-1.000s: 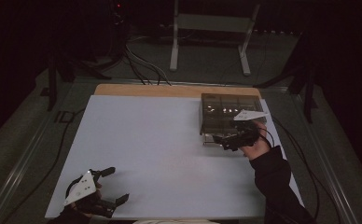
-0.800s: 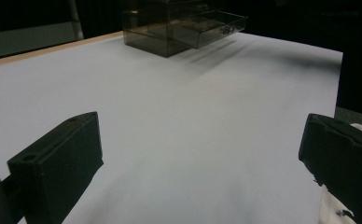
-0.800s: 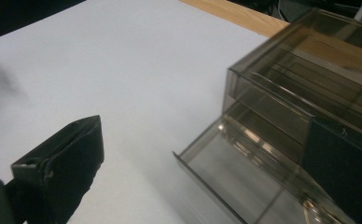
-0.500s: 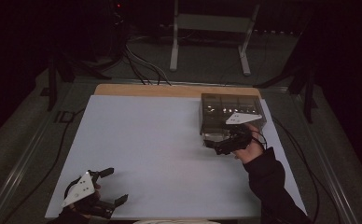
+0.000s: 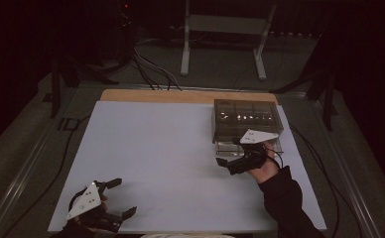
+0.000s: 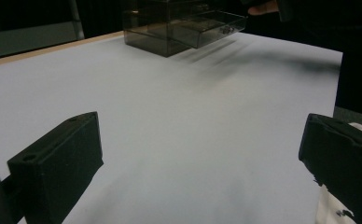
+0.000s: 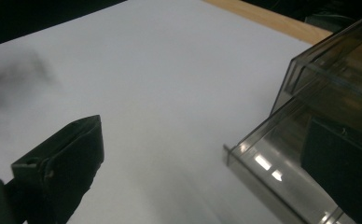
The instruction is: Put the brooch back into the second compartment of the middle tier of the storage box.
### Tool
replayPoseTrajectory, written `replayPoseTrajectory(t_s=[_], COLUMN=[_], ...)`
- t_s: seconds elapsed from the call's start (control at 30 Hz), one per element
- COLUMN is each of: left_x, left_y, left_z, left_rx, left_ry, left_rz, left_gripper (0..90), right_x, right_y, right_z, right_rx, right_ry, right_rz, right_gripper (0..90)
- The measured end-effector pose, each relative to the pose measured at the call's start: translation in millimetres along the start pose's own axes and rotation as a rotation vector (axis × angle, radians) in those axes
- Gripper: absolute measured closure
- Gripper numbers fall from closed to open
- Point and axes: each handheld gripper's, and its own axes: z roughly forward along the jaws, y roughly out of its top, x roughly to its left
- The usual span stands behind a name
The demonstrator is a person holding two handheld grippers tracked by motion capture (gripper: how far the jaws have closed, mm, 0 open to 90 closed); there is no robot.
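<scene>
A smoky clear plastic drawer box [image 5: 247, 116] stands on the white sheet at the back right, also seen far off as the box [image 6: 160, 28]. Its lower drawer [image 5: 250, 147] is pulled out toward the person; the drawer's corner [image 7: 268, 161] is close in the right gripper view. My right gripper [image 5: 225, 166] sits at the drawer's front left corner, open. One jaw is over the sheet and the other shows dark through the drawer's wall. My left gripper [image 5: 124, 197] rests near the sheet's front left, jaws wide open with nothing between them [image 6: 202, 121].
The white sheet [image 5: 165, 148] covers a wooden tabletop whose bare strip [image 5: 180, 95] shows at the back. Cables [image 5: 151, 69] and a metal stand [image 5: 220, 29] lie on the floor beyond. A cable [image 5: 309, 153] trails off the table's right side.
My right gripper has drawn back from the box toward the person and a little left. The left gripper has hardly moved.
</scene>
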Motion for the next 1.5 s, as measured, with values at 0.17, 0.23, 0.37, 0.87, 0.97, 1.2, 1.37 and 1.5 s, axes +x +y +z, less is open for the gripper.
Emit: replayPoseTrajectory(t_s=[0.17, 0.23, 0.37, 0.87, 0.97, 1.2, 1.37, 1.5], left_x=[0.3, 0.3, 0.1, -0.1, -0.2, -0.2, -0.3, 0.0], left_y=[-0.2, -0.2, -0.4, -0.5, -0.5, -0.5, -0.5, -0.6], left_z=[0.1, 0.1, 0.5, 0.4, 0.6, 0.3, 0.6, 0.6], left_rx=[0.0, -0.001, 0.002, 0.006, 0.007, 0.004, 0.007, 0.006], left_ry=[-0.003, -0.003, -0.002, -0.003, -0.004, -0.003, -0.003, -0.003], left_rz=[-0.002, -0.002, 0.0, 0.003, 0.004, 0.001, 0.004, 0.002], left_gripper=[0.5, 0.5, 0.5, 0.5, 0.5, 0.5, 0.5, 0.5], right_x=[4.5, 5.6, 7.8, 2.6, 0.8, -2.5, -4.4, -5.4], right_y=[-14.5, -18.9, -28.3, -64.1, -72.4, -87.3, -96.9, -104.8], right_z=[2.2, 3.2, 4.5, -13.2, -17.3, -28.4, -37.7, -46.1], right_rx=[0.005, 0.01, 0.01, 0.011, 0.018, 0.016, 0.017, 0.016], right_ry=[0.036, 0.041, 0.059, 0.035, 0.025, 0.017, -0.009, -0.017], right_rz=[-0.012, -0.017, -0.016, 0.023, 0.033, 0.058, 0.068, 0.079], right_gripper=[0.0, 0.0, 0.0, 0.0, 0.0, 0.0, 0.0, 0.0])
